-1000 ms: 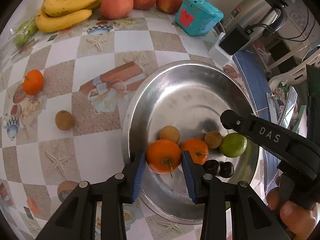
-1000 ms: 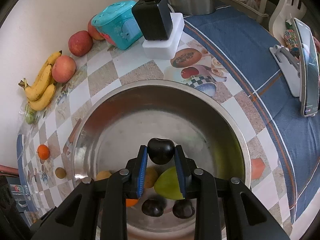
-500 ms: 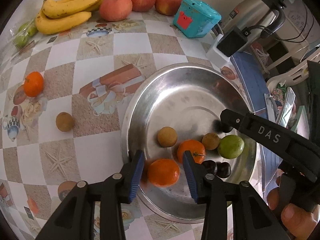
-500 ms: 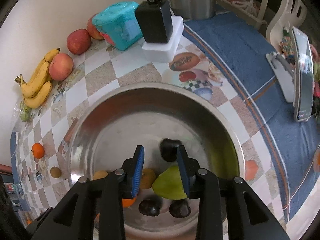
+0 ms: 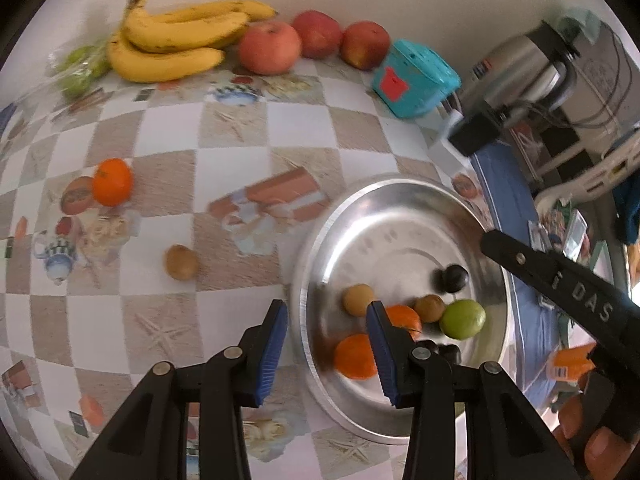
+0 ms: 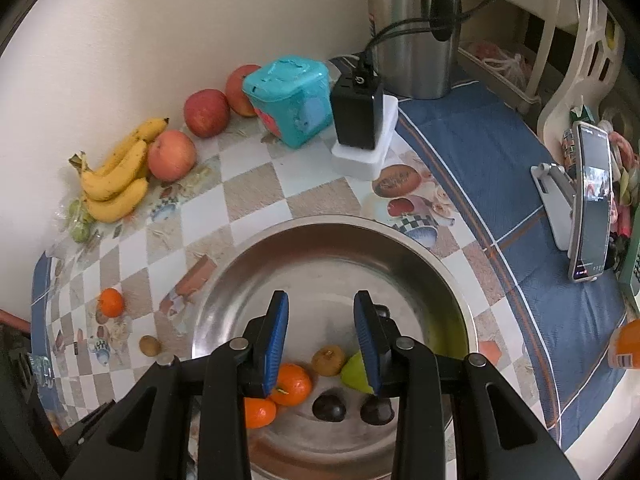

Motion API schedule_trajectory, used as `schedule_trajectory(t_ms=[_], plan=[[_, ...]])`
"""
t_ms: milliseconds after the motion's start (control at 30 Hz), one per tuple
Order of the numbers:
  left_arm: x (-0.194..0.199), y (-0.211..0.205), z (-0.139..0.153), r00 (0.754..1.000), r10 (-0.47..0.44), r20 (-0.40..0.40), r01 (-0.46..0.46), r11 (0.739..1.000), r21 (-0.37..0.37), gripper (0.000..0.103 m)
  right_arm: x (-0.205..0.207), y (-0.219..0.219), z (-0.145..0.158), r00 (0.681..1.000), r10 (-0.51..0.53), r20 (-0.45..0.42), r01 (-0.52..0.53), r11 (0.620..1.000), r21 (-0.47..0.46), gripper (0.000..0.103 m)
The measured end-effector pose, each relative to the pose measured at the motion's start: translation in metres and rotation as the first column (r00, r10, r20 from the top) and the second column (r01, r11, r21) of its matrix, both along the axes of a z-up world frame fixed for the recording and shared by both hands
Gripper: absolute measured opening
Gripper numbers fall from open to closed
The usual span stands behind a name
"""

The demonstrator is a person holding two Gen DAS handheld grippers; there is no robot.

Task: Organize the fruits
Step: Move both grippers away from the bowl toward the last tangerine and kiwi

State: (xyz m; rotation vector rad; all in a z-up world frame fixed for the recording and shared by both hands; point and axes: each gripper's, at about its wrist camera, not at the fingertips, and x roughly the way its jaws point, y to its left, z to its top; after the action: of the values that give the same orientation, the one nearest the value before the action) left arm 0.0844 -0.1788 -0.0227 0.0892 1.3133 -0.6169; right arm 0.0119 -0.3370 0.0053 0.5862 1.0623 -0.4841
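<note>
While its blue-padded jaws stand wide apart with nothing between them, the left gripper (image 5: 327,328) hangs over the 9 o'clock rim of the round stainless-steel bowl (image 5: 394,194). The right gripper (image 6: 320,326) is likewise spread wide and empty, above the bowl's bare middle in its own view.

Inside the bowl, as the left camera sees it, the fruit is gathered toward 6 o'clock: a tan-brown round fruit (image 5: 358,299) at about 8 o'clock, two orange mandarins (image 5: 355,357) touching below it, a small brown kiwi-like fruit (image 5: 429,308) beside a round green lime (image 5: 463,319), and a dark purple plum (image 5: 452,278) lying alone nearer the centre. Two more dark plums (image 6: 329,407) lie at the near edge in the right view.

Outside the bowl, on the checkered beige-and-white tablecloth (image 5: 236,160), a loose orange mandarin (image 5: 112,182) sits well apart at 9 o'clock and a small brown fruit (image 5: 181,262) lies between it and the bowl. Along the wall at 12 o'clock run a yellow banana bunch (image 5: 176,42), three red apples (image 5: 270,48) and a turquoise plastic box (image 5: 414,80). Toward 2 o'clock stand a black power adapter (image 6: 357,112) on a white block and a steel electric kettle (image 6: 412,28). At 3 o'clock in the right view, a smartphone on a stand (image 6: 590,200) rests on blue cloth.
</note>
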Motion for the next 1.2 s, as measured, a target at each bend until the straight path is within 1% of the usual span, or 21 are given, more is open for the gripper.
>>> schedule_trajectory(t_ms=[300, 400, 600, 800, 900, 933, 967, 1000, 1033, 1067, 1100, 1167, 1200], plan=[[0.018, 0.031, 0.005, 0.995, 0.104, -0.009, -0.104, 0.994, -0.021, 0.045, 0.002, 0.004, -0.005, 1.000, 0.008, -0.017, -0.008, 1.000, 0.007, 0.035], [0.024, 0.043, 0.007, 0.991, 0.137, -0.011, -0.137, 0.990, -0.029, 0.045, 0.005, 0.009, -0.004, 1.000, 0.020, -0.020, -0.020, 1.000, -0.003, 0.035], [0.032, 0.062, 0.007, 0.980, 0.199, -0.002, -0.199, 0.980, -0.018, 0.045, 0.019, 0.032, -0.011, 0.995, 0.095, -0.041, -0.095, 0.995, 0.006, 0.035], [0.040, 0.081, 0.006, 0.968, 0.249, -0.010, -0.249, 0.968, -0.022, 0.045, 0.032, 0.059, -0.009, 0.985, 0.170, -0.043, -0.170, 0.985, -0.004, 0.035], [0.045, 0.092, 0.007, 0.959, 0.283, 0.000, -0.282, 0.959, -0.018, 0.048, 0.037, 0.072, -0.007, 0.978, 0.204, -0.036, -0.204, 0.979, 0.004, 0.035], [0.047, 0.095, 0.008, 0.957, 0.290, 0.003, -0.290, 0.957, -0.016, 0.049, 0.038, 0.076, -0.007, 0.976, 0.213, -0.037, -0.213, 0.977, 0.002, 0.040], [0.048, 0.098, 0.008, 0.954, 0.298, 0.007, -0.298, 0.954, -0.014, 0.051, 0.039, 0.079, -0.006, 0.974, 0.222, -0.036, -0.222, 0.975, 0.000, 0.049], [0.049, 0.101, 0.009, 0.952, 0.306, 0.012, -0.306, 0.952, -0.011, 0.052, 0.040, 0.083, -0.006, 0.972, 0.233, -0.034, -0.233, 0.973, -0.001, 0.054], [0.050, 0.105, 0.008, 0.947, 0.320, 0.017, -0.319, 0.948, -0.005, 0.059, 0.041, 0.086, -0.006, 0.969, 0.245, -0.030, -0.245, 0.969, 0.000, 0.057], [0.051, 0.108, 0.008, 0.944, 0.329, 0.019, -0.329, 0.944, 0.000, 0.067, 0.042, 0.089, -0.007, 0.967, 0.254, -0.029, -0.254, 0.967, 0.003, 0.058], [0.052, 0.111, 0.007, 0.939, 0.342, 0.022, -0.342, 0.940, 0.006, 0.070, 0.043, 0.091, -0.007, 0.965, 0.261, -0.029, -0.261, 0.965, 0.007, 0.059], [0.053, 0.116, 0.006, 0.931, 0.363, 0.028, -0.364, 0.931, 0.024, 0.074, 0.044, 0.094, -0.007, 0.963, 0.267, -0.025, -0.267, 0.964, 0.007, 0.068], [0.054, 0.118, 0.005, 0.929, 0.369, 0.030, -0.370, 0.928, 0.031, 0.075, 0.044, 0.095, -0.007, 0.963, 0.267, -0.021, -0.267, 0.964, 0.003, 0.069]])
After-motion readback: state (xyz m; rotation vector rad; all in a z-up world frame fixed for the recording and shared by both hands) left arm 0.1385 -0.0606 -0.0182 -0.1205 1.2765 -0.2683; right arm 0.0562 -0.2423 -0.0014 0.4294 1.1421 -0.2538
